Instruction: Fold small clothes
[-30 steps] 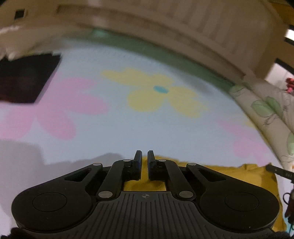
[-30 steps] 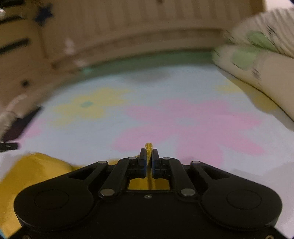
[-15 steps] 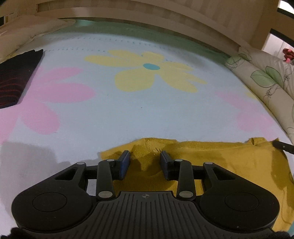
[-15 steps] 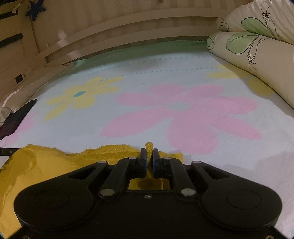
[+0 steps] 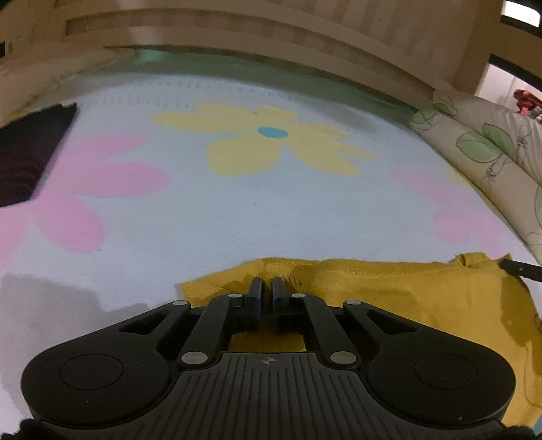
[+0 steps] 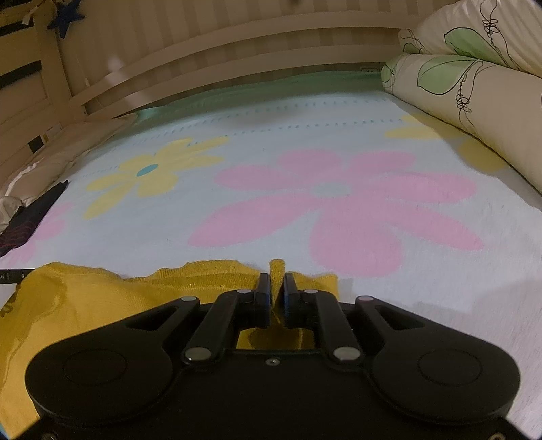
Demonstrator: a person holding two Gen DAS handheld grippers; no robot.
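Observation:
A mustard-yellow knit garment (image 5: pixel 389 291) lies flat on the flower-print bed sheet (image 5: pixel 271 210), its far edge running across both views. My left gripper (image 5: pixel 266 282) sits at the left part of that edge with its jaws closed on a puckered bit of fabric. At the right part of the same garment (image 6: pixel 101 298), my right gripper (image 6: pixel 275 279) has an upright strip of yellow fabric between its fingers. Its jaws are opening slightly, with the pads still against the strip. Each view shows the tip of the other gripper at its side edge.
A dark folded garment (image 5: pixel 23 159) lies at the left of the bed. Leaf-print pillows (image 6: pixel 474 94) are stacked along the right side. A slatted wooden bed rail (image 5: pixel 271 30) closes off the far side, and pale bedding is bunched in the far left corner.
The left gripper spread its jaws over the garment's far edge, then closed them on the fabric. The right gripper's jaws stand slightly wider around the yellow strip.

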